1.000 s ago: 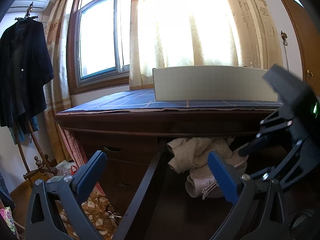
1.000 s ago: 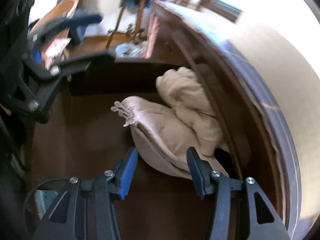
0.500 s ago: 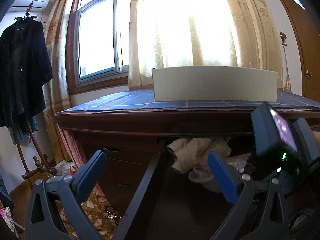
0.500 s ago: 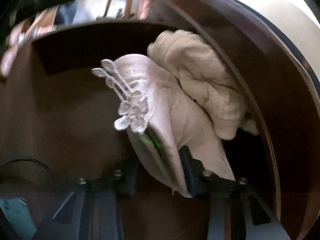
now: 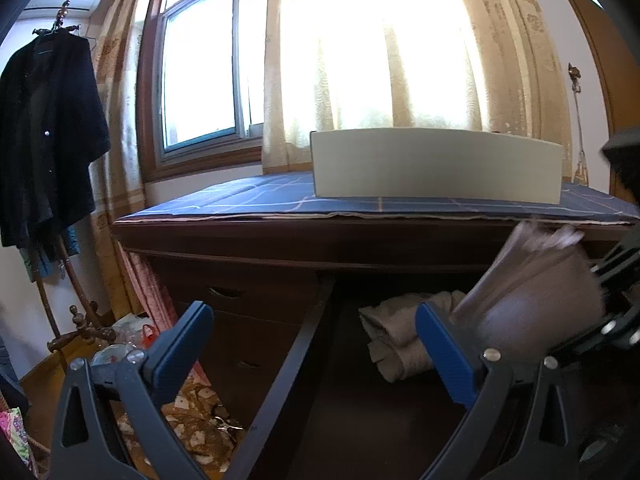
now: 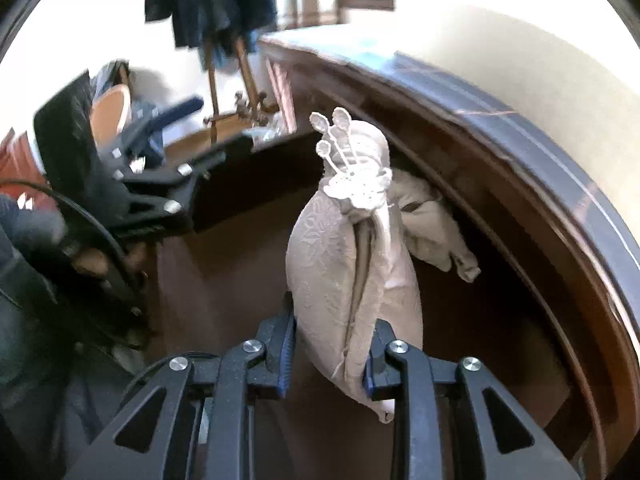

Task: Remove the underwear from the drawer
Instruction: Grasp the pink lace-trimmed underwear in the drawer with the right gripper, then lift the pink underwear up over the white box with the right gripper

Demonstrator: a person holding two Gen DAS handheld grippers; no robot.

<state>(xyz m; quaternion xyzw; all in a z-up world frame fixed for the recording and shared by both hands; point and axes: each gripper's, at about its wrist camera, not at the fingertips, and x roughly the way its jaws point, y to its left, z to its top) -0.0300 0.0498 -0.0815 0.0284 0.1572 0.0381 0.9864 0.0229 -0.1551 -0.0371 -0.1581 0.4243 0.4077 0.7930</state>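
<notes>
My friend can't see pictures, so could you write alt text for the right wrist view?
The right gripper pinches a folded beige lace-trimmed garment lifted above an open dark wooden drawer, where another beige garment lies. The left gripper hangs open at left.

blur: in my left view the pale underwear (image 5: 532,300) smears, lace unreadable | cut off: my right gripper (image 5: 616,312) runs past the frame edge | hidden: the second folded garment (image 6: 432,224) lies partly behind the underwear | drawer (image 6: 540,360) bottom dark
</notes>
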